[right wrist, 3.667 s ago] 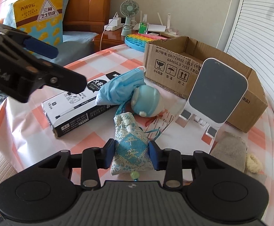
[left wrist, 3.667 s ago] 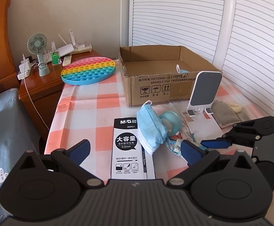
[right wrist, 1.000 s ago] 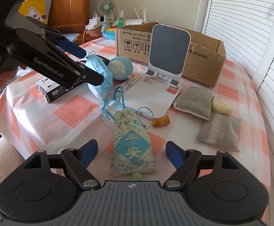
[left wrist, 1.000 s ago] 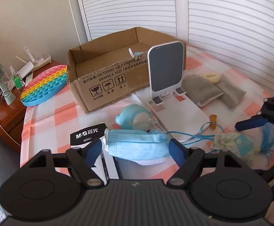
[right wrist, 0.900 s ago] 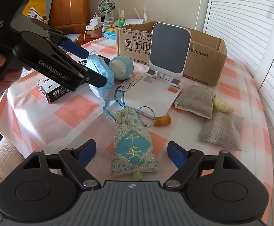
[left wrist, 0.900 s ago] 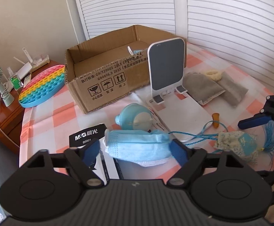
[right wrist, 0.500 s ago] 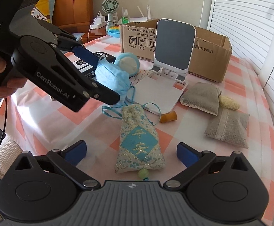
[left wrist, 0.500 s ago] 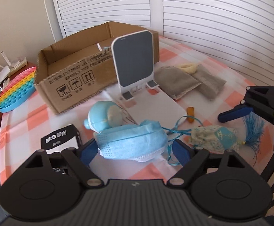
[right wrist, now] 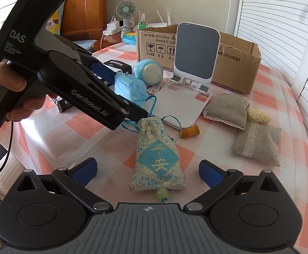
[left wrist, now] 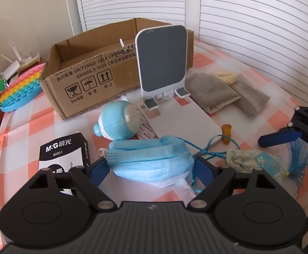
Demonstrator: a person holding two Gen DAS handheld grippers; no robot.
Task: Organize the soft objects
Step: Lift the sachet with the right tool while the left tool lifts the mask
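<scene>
Left gripper [left wrist: 150, 168], at lower centre of its own view, brackets the blue face mask [left wrist: 151, 160]: both pads sit at the mask's ends, jaws spread, having just widened slightly; whether they press the mask cannot be told. Right gripper [right wrist: 147, 172], low in its view, stands fully spread after opening, with the embroidered sachet [right wrist: 157, 158] lying loose on the checked tablecloth [right wrist: 48, 135] between its fingers, touching neither. Step in hand, as judged: gathering soft items for the cardboard box [left wrist: 90, 72] at upper centre. The next move calls for closing on the mask without snagging the sachet's blue cord [left wrist: 209, 148], which runs against it. The box interior is mostly hidden; only a small strap-like tip shows above the rim.
</scene>
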